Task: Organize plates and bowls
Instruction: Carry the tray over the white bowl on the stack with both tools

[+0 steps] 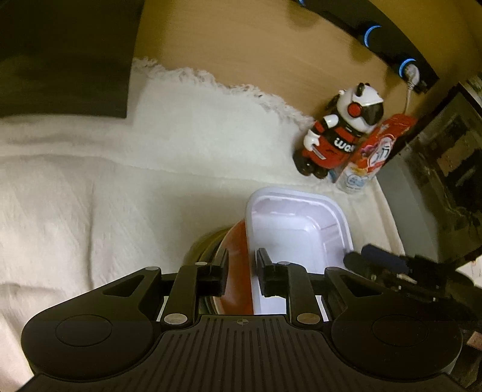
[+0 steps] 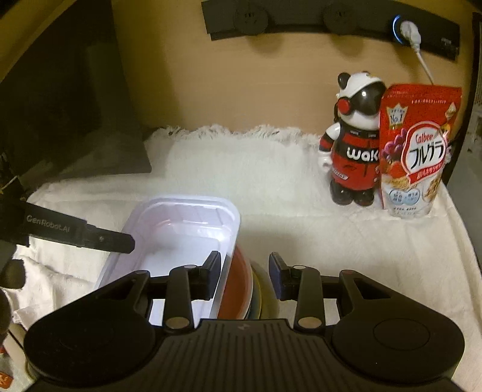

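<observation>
A white rectangular plastic tray (image 2: 180,229) sits on a stack of red and yellow round bowls (image 2: 241,289), near on a white cloth (image 2: 301,229). Both claws straddle its rims, seemingly steadying it: left gripper (image 1: 241,268) jaws slightly apart, right gripper (image 2: 244,271) jaws apart, neither clamped.

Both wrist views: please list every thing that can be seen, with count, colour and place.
container: one, white plastic, rectangular, on top of the stack of dishes
red dish: one, directly under the container
lower dishes: yellow and green rims under the red one, count unclear
cloth: one, white, covers the table
panda figure: one, black, white and red, back right
cereal bag: one, red, beside the figure
power strip: one, black, on the wall
left gripper: fingers astride the stack's edge
right gripper: fingers astride the opposite edge
</observation>
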`<state>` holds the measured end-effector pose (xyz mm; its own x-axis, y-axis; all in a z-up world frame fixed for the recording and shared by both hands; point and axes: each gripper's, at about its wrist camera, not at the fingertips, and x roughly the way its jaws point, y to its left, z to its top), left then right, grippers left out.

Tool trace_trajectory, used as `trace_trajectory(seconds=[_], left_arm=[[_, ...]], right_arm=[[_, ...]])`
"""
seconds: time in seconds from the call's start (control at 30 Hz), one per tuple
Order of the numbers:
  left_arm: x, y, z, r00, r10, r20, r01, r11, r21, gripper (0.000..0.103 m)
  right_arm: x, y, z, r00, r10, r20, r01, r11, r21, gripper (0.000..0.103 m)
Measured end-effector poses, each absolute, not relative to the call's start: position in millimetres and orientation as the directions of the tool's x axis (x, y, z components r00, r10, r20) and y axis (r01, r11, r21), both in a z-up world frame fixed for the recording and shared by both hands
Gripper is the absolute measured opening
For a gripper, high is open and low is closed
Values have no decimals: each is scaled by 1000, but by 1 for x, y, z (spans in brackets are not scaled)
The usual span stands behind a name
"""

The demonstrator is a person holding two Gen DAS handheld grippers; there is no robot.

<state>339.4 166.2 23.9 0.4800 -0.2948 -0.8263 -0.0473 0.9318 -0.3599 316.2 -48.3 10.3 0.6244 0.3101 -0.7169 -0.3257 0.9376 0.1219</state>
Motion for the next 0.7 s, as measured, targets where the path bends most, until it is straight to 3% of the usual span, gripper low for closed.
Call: trace_trajectory(seconds=[0.17, 0.2, 0.27, 0.7], left_arm=[[335, 163, 19, 463, -291, -837, -74, 929, -363, 21], [335, 163, 18, 451, -306, -838, -67, 925, -374, 20], [338, 163, 15, 435, -343, -833, -64, 911, -408, 21], [349, 176, 35, 482, -371, -794, -2, 905, -425, 20]], right_arm=[[314, -45, 2, 584, 338, -738, -362, 922, 136, 33], [315, -43, 0, 567, 347, -747, -370, 918, 145, 26], [318, -37, -2, 542, 367, -756, -385, 908, 165, 20], [326, -20, 21, 634, 347, -692, -374, 920, 119, 20]])
